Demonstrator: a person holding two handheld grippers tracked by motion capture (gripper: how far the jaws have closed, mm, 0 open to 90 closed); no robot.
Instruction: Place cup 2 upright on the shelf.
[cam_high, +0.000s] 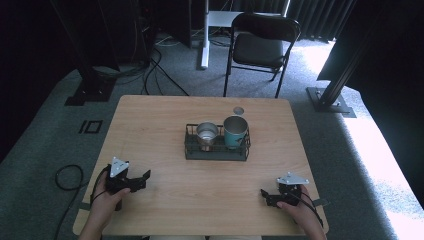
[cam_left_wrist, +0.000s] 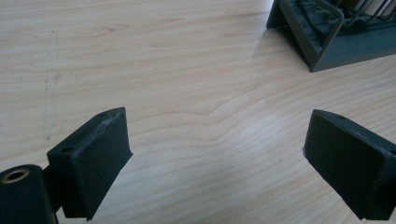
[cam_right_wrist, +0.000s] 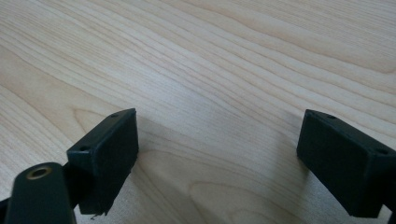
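Note:
A dark wire rack (cam_high: 217, 150) sits at the middle of the wooden table (cam_high: 150, 125). It holds a steel cup (cam_high: 207, 134) on its left and a taller teal cup (cam_high: 235, 131) on its right. My left gripper (cam_high: 141, 179) rests near the front left of the table, open, with nothing between its jaws. In the left gripper view the left gripper (cam_left_wrist: 217, 158) faces bare wood, with a corner of the rack (cam_left_wrist: 327, 42) at the upper right. My right gripper (cam_high: 266, 196) lies open near the front right. The right gripper (cam_right_wrist: 217, 154) looks at bare wood.
A small round lid or coaster (cam_high: 238, 110) lies behind the rack near the far edge. Beyond the table stand a black folding chair (cam_high: 260, 45) and dark frame posts (cam_high: 335, 80). Cables (cam_high: 65, 175) trail on the carpet at the left.

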